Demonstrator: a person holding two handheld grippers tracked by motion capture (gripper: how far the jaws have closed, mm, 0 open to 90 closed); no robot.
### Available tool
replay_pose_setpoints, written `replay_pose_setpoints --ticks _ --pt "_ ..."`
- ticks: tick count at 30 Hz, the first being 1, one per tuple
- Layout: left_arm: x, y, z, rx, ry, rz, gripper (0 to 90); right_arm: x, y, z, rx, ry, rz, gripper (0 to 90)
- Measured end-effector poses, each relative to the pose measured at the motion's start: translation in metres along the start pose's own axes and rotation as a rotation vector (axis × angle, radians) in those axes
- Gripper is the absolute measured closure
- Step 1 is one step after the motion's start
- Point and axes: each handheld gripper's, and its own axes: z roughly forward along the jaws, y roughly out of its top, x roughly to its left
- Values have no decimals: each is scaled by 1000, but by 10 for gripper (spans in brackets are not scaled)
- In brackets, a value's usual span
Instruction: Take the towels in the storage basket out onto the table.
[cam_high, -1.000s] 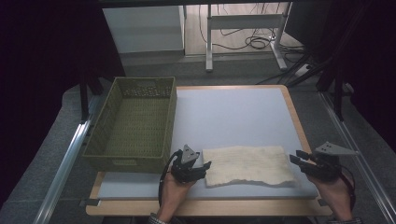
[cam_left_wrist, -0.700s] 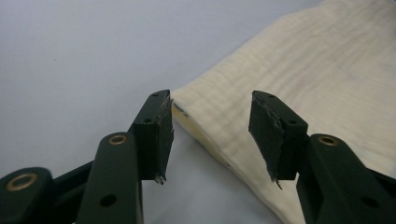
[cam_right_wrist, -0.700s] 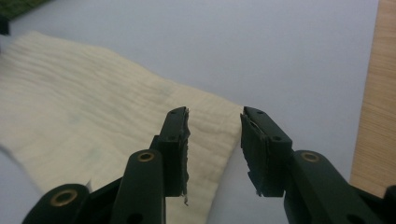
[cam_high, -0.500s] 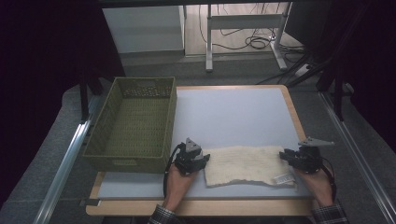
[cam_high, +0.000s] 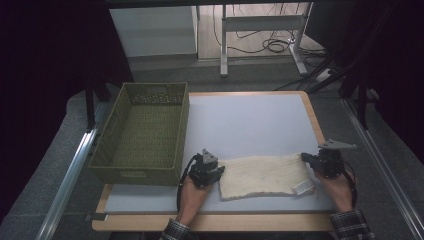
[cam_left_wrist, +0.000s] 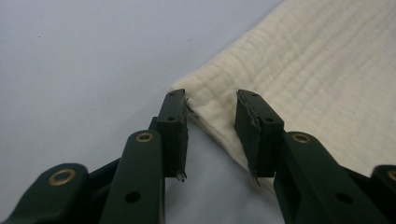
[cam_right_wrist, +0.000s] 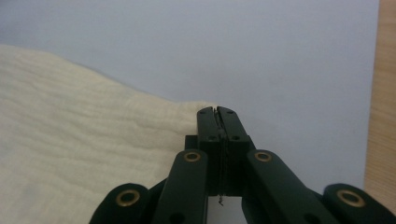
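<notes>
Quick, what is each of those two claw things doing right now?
Left gripper: open, jaws just been closing around the cream cloth corner, not pinching yet.
Right gripper: shut on the cloth's far corner.

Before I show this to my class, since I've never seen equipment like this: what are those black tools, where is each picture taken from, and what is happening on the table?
There is no machine arm here. A person holds a hand-operated gripper with two black jaws in each hand. The wide picture comes from a camera above the table; the two close-ups come from small cameras riding on each gripper, looking along its jaws.

On the table lie a cream cloth and, to the left, a green woven basket.

The left gripper has just been closing. Its jaws straddle the cloth's corner with a gap between them, so they do not yet look clamped. The right gripper has just closed, its jaws together at the cloth's opposite end, apparently pinching the edge there.
</notes>
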Motion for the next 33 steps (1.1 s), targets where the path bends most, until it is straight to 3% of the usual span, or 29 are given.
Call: replay_pose_setpoints --ticks 4,7,9,14,15,19,23,24,25,27,29,32,33 --pt "0 1 -3 -5 16 3 560 -4 -9 11 48 15 13 872" --pt "0 7 -14 -51 23 -3 476 -2 -10 -1 13 4 12 735" --pt "1 11 -16 -57 36 0 452 0 -7 -10 -1 1 5 706" --pt "4 18 -10 -56 43 -1 456 10 -7 -24 -19 35 -12 712" --pt "6 19 -5 -44 50 -1 467 16 -10 -26 -11 40 -33 723" --pt "7 20 2 -35 55 -1 466 19 -11 -25 -14 48 -40 753" --pt "-3 28 4 -63 35 12 426 27 0 -10 -14 83 -42 800" --pt "-10 37 8 -71 8 29 383 36 8 1 -11 118 -51 823" --pt "-10 37 8 -71 8 29 361 36 8 1 -11 118 -51 823" --pt "-19 47 16 -64 -8 55 344 53 20 21 -8 154 -75 841" --pt "-27 55 28 -45 -11 85 339 58 23 27 -1 164 -80 845" --pt "-34 61 47 -7 24 116 329 76 28 54 39 183 -116 844" --pt "-34 62 52 8 46 121 329 76 28 54 39 183 -116 844"
